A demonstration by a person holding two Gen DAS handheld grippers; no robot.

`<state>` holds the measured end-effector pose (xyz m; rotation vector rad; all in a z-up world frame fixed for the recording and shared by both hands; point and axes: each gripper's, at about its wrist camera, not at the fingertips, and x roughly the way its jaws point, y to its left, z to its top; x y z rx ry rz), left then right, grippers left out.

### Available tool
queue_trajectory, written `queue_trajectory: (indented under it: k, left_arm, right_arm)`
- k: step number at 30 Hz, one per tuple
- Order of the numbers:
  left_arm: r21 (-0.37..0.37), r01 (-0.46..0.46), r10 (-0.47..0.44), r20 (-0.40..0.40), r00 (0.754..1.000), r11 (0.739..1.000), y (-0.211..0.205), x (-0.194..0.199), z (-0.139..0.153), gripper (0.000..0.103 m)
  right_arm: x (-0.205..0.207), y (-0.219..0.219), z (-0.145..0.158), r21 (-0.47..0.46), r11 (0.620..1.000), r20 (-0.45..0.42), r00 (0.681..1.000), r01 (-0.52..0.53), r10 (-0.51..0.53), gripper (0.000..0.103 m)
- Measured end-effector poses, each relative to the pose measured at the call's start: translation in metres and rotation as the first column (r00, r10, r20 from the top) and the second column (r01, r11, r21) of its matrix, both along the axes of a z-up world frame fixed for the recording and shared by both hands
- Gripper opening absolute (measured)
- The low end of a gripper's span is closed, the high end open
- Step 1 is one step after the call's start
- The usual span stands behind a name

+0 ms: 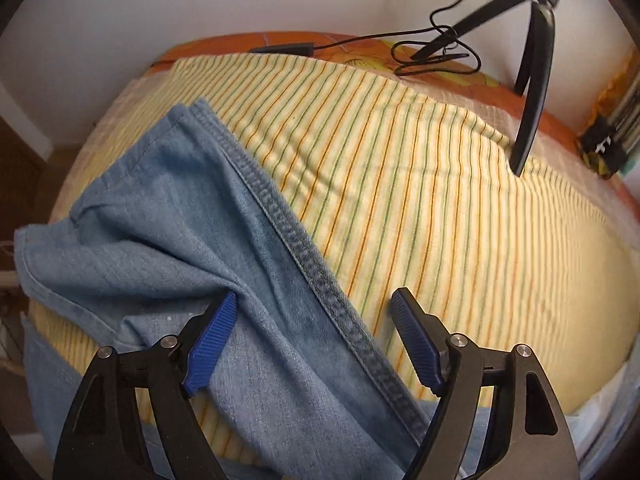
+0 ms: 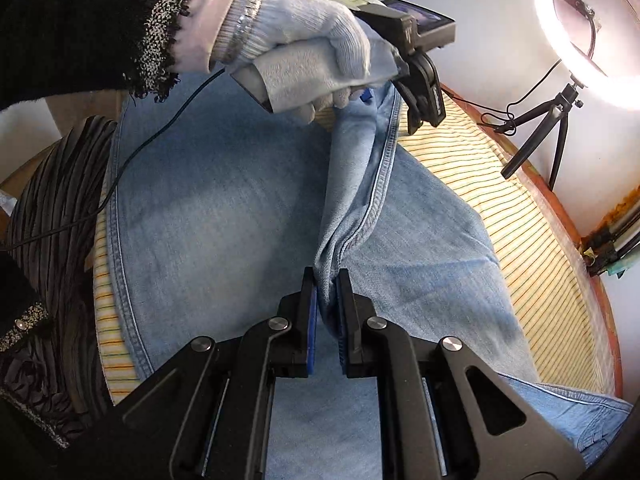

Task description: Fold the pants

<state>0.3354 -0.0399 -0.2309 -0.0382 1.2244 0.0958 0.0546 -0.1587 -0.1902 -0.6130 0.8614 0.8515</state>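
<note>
White knit glove (image 2: 304,52), black fuzzy sleeve (image 2: 80,28), blue-padded black gripper (image 2: 326,276).

Jeans (image 1: 224,248) on striped sheet (image 1: 440,208)

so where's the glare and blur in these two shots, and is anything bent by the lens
Right wrist view: the ring light blows out to white at top right, the jeans sharp. Left wrist view: even light, the tripod smeared by motion blur, the striped sheet bulging from fisheye distortion, dark vignette in the corners.
</note>
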Motion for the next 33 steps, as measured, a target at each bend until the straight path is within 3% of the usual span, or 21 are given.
queue_trajectory:
  k: [2, 4, 6, 9, 11, 17, 25, 28, 31, 33]
  left_arm:
    - [0.037, 0.021, -0.023, 0.042, 0.999, 0.999, -0.003, -0.004, -0.002, 0.072]
    - [0.058, 0.032, -0.037, 0.091, 0.995, 0.998, 0.001, -0.010, 0.000, 0.056]
    - [0.062, 0.016, -0.023, 0.124, 0.992, 0.998, 0.009, -0.015, 0.003, 0.024]
    - [-0.027, -0.006, 0.010, 0.145, 0.989, 1.000, 0.031, -0.022, 0.011, 0.008]
    - [-0.112, -0.022, 0.040, 0.161, 0.986, 0.994, 0.045, -0.030, 0.017, 0.006]
    - [-0.243, -0.021, 0.076, 0.218, 0.973, 0.970, 0.079, -0.071, 0.041, 0.004]
    - [-0.354, -0.079, 0.153, 0.185, 0.971, 0.932, 0.133, -0.153, 0.027, 0.004]
    - [-0.373, -0.112, 0.187, 0.173, 0.967, 0.921, 0.149, -0.160, 0.021, 0.006]
    - [-0.374, -0.122, 0.207, 0.196, 0.958, 0.919, 0.161, -0.154, 0.031, 0.022]
    - [-0.388, -0.122, 0.213, 0.202, 0.956, 0.914, 0.163, -0.138, 0.041, 0.040]
  right_arm:
    - [0.001, -0.001, -0.001, 0.008, 1.000, -0.005, 1.000, 0.012, -0.012, 0.010]
    - [0.002, 0.000, -0.002, 0.015, 1.000, -0.004, 1.000, 0.022, -0.022, 0.010]
    - [0.002, -0.001, 0.000, 0.015, 1.000, 0.003, 1.000, 0.028, -0.028, 0.010]
    - [0.001, -0.002, 0.003, 0.012, 0.999, 0.013, 0.999, 0.034, -0.034, 0.010]
    - [0.000, -0.002, 0.005, 0.008, 0.999, 0.022, 0.999, 0.032, -0.032, 0.010]
    - [-0.007, -0.002, 0.008, -0.013, 1.000, 0.031, 0.999, 0.020, -0.019, 0.010]
    - [-0.012, -0.004, 0.000, -0.041, 0.999, 0.010, 1.000, 0.001, -0.001, 0.010]
    - [-0.010, -0.004, -0.002, -0.042, 0.999, 0.007, 1.000, 0.005, -0.004, 0.010]
    - [-0.007, -0.004, -0.003, -0.044, 0.999, 0.001, 1.000, 0.009, -0.009, 0.009]
    - [-0.007, -0.004, -0.004, -0.046, 0.999, -0.003, 1.000, 0.010, -0.010, 0.009]
